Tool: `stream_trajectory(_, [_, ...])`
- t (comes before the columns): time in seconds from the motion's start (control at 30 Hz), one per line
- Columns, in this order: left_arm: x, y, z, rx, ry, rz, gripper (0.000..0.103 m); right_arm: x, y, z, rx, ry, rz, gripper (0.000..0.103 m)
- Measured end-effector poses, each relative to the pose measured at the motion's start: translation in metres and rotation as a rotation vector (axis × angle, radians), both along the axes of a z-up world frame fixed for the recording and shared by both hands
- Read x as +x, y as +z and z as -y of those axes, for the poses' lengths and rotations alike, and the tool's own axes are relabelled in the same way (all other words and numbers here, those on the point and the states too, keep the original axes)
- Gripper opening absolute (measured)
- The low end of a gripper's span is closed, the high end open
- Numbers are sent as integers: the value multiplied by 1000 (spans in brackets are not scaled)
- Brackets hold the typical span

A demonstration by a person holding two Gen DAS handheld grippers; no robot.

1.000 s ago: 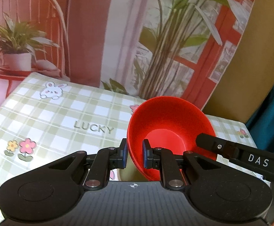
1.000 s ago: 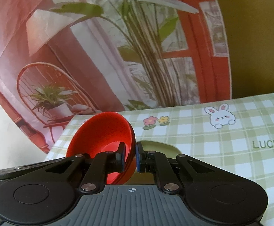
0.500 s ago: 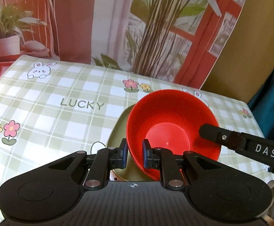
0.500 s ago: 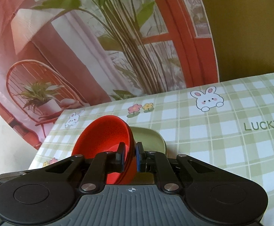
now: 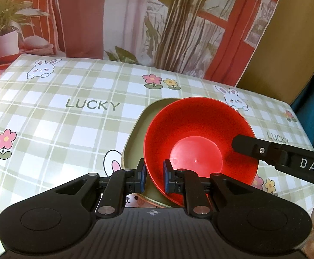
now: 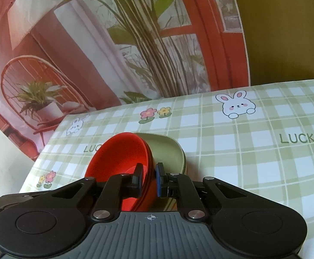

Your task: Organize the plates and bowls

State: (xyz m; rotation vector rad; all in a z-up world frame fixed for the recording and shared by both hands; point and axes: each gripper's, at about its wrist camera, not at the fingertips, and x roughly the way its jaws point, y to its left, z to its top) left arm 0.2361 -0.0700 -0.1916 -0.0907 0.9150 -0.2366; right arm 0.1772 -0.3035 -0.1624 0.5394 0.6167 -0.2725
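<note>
**Now two grippers hold one red bowl**

Both grippers pinch the red bowl [image 5: 196,138] by its rim, one on each side. The left gripper [image 5: 153,178] has its fingers closed tight on the near edge. The right gripper [image 6: 148,180] squeezes the other edge. The bowl is tipped and sits over the green plate [image 6: 167,151] on the checked tablecloth [image 5: 55,116] with bunnies and flowers.

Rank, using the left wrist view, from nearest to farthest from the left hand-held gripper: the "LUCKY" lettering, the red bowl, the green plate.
1. Red bowl: rim between the left hand-held gripper's fingers.
2. Green plate: beneath the bowl.
3. "LUCKY" lettering: ahead, left.
</note>
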Motion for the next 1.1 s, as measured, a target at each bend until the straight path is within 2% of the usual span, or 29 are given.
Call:
stream_trajectory(0.53, [-1,2,4,25,-24,20,19,-1,-5,4,-6,-8,-30,12])
stream_trajectory(0.63, [-3,6,4,49,-21,31,30,-3,0,4,-18,-16,-22,20])
stream_trajectory(0.7, [-5,11,3,67,-19,56,40,-5,5,3,-27,-16,-12,21])
stream_trajectory(0.83, [-8,25,-3,58,-19,87,46,-11,18,2,-56,-27,11,25])
stream_trajectory(0.9, [-11,35,-6,64,-13,118,52,-16,27,2,-79,-31,29,27])
stream_trajectory(1.0, [-18,54,-11,95,0,189,60,-24,41,1,-137,-36,53,33])
stream_trajectory(1.07, [-22,68,-15,116,10,239,67,-28,52,-1,-190,-43,64,46])
stream_trajectory(1.1, [-25,76,-17,123,21,263,69,-31,58,-2,-206,-41,73,48])
